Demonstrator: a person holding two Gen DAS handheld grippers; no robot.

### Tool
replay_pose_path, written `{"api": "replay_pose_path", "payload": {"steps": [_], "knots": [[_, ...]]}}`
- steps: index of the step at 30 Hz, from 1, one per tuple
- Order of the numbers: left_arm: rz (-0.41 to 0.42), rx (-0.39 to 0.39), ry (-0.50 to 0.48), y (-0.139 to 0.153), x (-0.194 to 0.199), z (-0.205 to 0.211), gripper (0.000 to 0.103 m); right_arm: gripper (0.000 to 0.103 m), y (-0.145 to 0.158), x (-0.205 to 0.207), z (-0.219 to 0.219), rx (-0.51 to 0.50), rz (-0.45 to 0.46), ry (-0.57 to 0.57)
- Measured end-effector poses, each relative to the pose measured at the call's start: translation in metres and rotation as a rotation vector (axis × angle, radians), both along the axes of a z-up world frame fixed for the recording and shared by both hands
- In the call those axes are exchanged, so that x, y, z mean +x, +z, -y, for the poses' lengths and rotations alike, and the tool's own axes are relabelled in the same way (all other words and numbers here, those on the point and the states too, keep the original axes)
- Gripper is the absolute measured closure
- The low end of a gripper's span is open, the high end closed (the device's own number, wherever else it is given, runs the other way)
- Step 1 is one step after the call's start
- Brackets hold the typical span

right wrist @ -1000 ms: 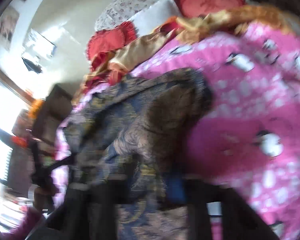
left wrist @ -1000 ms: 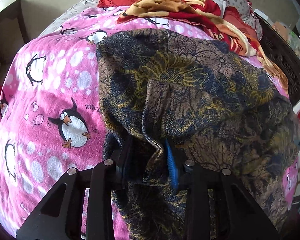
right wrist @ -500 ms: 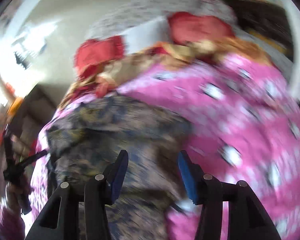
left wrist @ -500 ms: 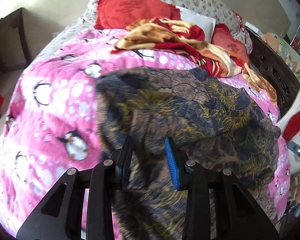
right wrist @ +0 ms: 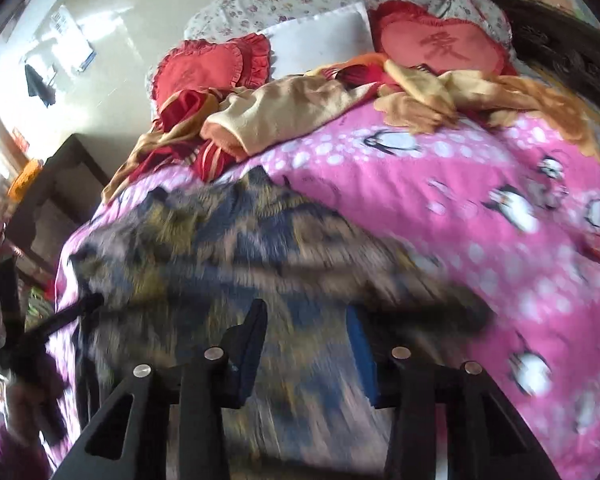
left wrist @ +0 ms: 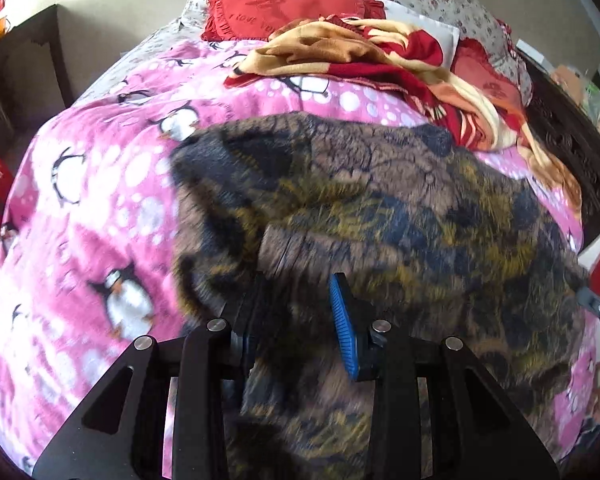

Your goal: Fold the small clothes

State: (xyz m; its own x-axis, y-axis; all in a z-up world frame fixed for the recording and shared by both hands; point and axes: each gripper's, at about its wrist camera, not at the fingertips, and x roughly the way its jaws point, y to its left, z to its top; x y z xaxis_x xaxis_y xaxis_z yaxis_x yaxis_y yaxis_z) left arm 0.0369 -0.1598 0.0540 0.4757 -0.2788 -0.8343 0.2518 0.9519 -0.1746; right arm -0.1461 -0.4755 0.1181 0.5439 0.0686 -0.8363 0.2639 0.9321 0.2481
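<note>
Left gripper (left wrist: pixel 296 308) parted, right gripper (right wrist: pixel 308 344) closing (both empty), patterned garment (left wrist: pixel 380 208) beneath, penguin blanket (left wrist: pixel 100 184).

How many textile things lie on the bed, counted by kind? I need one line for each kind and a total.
Dark floral garment: 1
Pink penguin blanket: 1
Red heart-shaped cushions: 2
Crumpled red and tan blanket: 1
White pillow: 1
Total: 6
</note>
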Motion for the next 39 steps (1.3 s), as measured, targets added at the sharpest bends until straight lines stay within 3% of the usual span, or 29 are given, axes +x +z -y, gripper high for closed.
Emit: {"api": "replay_pose_path", "payload": {"steps": [2, 5, 7, 9, 10, 12, 13, 15, 18, 20, 24, 30, 31, 32, 35, 39], "knots": [[-0.004, -0.03, 0.008, 0.004, -0.013, -0.01, 0.071, 0.059, -0.001, -0.02, -0.002, -0.04, -0.023, -0.03], [-0.039, -0.071, 0.028, 0.005, -0.037, -0.018, 0.071, 0.059, -0.027, -0.042, 0.002, -0.067, -0.125, -0.061], [-0.088, -0.108, 0.016, 0.005, -0.059, -0.023, 0.071, 0.059, -0.047, -0.046, 0.006, -0.03, -0.164, -0.053], [-0.115, -0.143, -0.003, 0.009, -0.083, -0.032, 0.07, 0.059, -0.033, -0.06, 0.008, -0.002, -0.135, -0.083], [-0.128, -0.141, -0.009, 0.01, -0.096, -0.038, 0.062, 0.057, -0.017, -0.073, 0.009, 0.047, -0.088, -0.087], [-0.145, -0.135, -0.031, 0.015, -0.124, -0.051, 0.05, 0.044, 0.012, -0.101, 0.012, 0.121, -0.024, -0.046], [-0.141, -0.148, -0.035, 0.017, -0.135, -0.057, 0.043, 0.036, 0.022, -0.112, 0.014, 0.132, -0.03, -0.016], [-0.153, -0.166, -0.039, 0.02, -0.165, -0.075, 0.036, 0.035, 0.038, -0.138, 0.016, 0.168, -0.045, 0.057], [-0.186, -0.167, -0.04, 0.019, -0.201, -0.094, 0.036, 0.034, 0.051, -0.18, 0.021, 0.221, -0.099, 0.138], [-0.21, -0.147, -0.044, 0.014, -0.224, -0.102, 0.036, 0.028, 0.055, -0.214, 0.018, 0.207, -0.104, 0.172], [-0.245, -0.104, -0.029, 0.001, -0.258, -0.113, 0.036, 0.025, 0.026, -0.253, 0.008, 0.25, -0.066, 0.131], [-0.253, -0.03, -0.024, -0.01, -0.283, -0.112, 0.036, 0.026, -0.018, -0.253, -0.026, 0.204, -0.008, 0.138], [-0.249, -0.017, -0.03, -0.011, -0.285, -0.111, 0.036, 0.031, -0.023, -0.251, -0.03, 0.197, -0.01, 0.144], [-0.236, 0.005, -0.038, -0.012, -0.288, -0.108, 0.036, 0.051, -0.03, -0.249, -0.034, 0.196, -0.03, 0.146], [-0.208, 0.051, -0.056, -0.014, -0.291, -0.101, 0.036, 0.085, -0.039, -0.25, -0.041, 0.18, -0.092, 0.16], [-0.216, 0.058, -0.065, -0.017, -0.293, -0.097, 0.036, 0.094, -0.02, -0.271, -0.026, 0.217, -0.038, 0.117]]}}
